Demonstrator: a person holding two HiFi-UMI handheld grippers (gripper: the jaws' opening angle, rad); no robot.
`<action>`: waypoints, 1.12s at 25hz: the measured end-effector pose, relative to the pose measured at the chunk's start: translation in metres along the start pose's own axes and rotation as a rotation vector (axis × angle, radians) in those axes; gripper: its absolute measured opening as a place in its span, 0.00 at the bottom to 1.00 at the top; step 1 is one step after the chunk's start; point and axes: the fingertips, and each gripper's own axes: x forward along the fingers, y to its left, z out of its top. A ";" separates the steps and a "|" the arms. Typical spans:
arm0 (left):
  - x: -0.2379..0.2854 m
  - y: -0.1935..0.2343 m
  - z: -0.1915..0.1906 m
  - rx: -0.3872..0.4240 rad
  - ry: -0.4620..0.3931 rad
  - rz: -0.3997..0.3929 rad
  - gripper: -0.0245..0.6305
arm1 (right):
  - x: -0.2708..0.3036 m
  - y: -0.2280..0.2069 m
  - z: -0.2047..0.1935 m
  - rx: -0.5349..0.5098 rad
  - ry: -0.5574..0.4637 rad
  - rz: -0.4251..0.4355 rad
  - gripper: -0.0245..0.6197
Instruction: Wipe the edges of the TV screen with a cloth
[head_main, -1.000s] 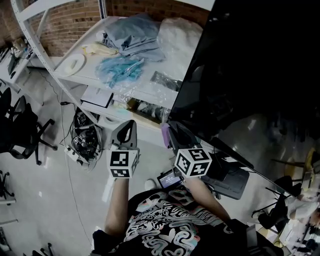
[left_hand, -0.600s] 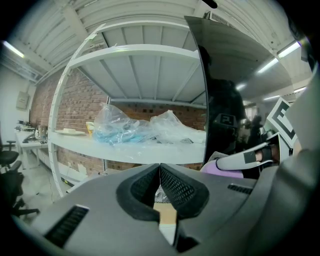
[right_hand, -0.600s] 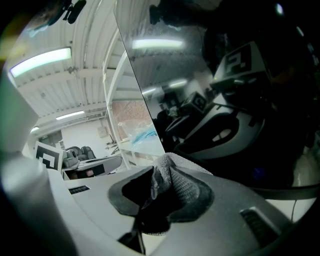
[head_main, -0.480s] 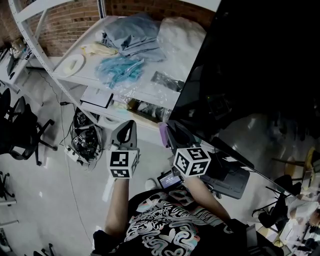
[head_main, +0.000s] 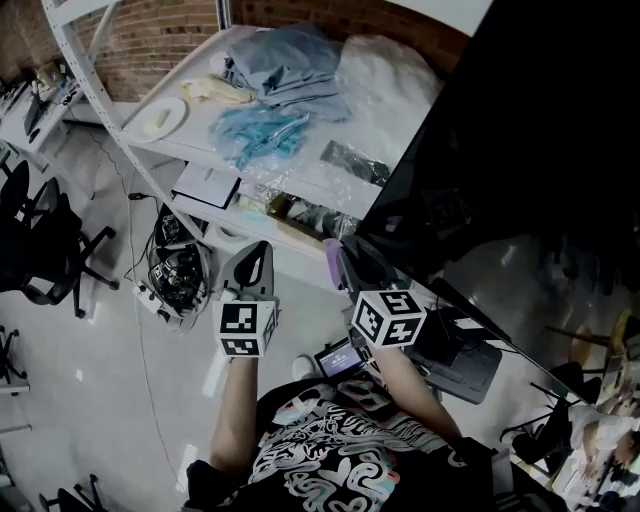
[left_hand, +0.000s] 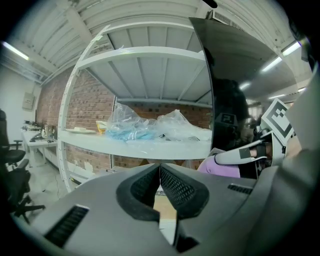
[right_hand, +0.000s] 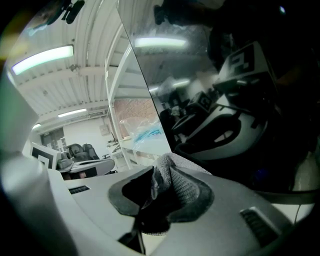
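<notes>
The head view looks steeply down over the TV screen (head_main: 540, 130); both gripper views sit close beside its edge, sharing the shelf (left_hand: 150, 147) left of it.

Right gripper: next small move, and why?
Probably press the cloth onto the TV's side edge and slide up along it. The right gripper is shut on the cloth, which sits right by that edge near the lower corner; contact can't be confirmed. The left gripper is shut, empty and apart from the TV.
</notes>
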 end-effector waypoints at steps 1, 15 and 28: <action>-0.002 0.002 0.000 -0.001 -0.001 0.004 0.07 | 0.001 0.001 0.000 -0.011 0.003 0.003 0.22; -0.020 -0.007 -0.005 -0.012 -0.005 -0.010 0.07 | -0.026 0.029 0.004 -0.114 -0.063 0.048 0.22; -0.043 -0.063 0.012 -0.013 -0.044 -0.099 0.07 | -0.104 0.010 0.008 -0.098 -0.158 -0.049 0.22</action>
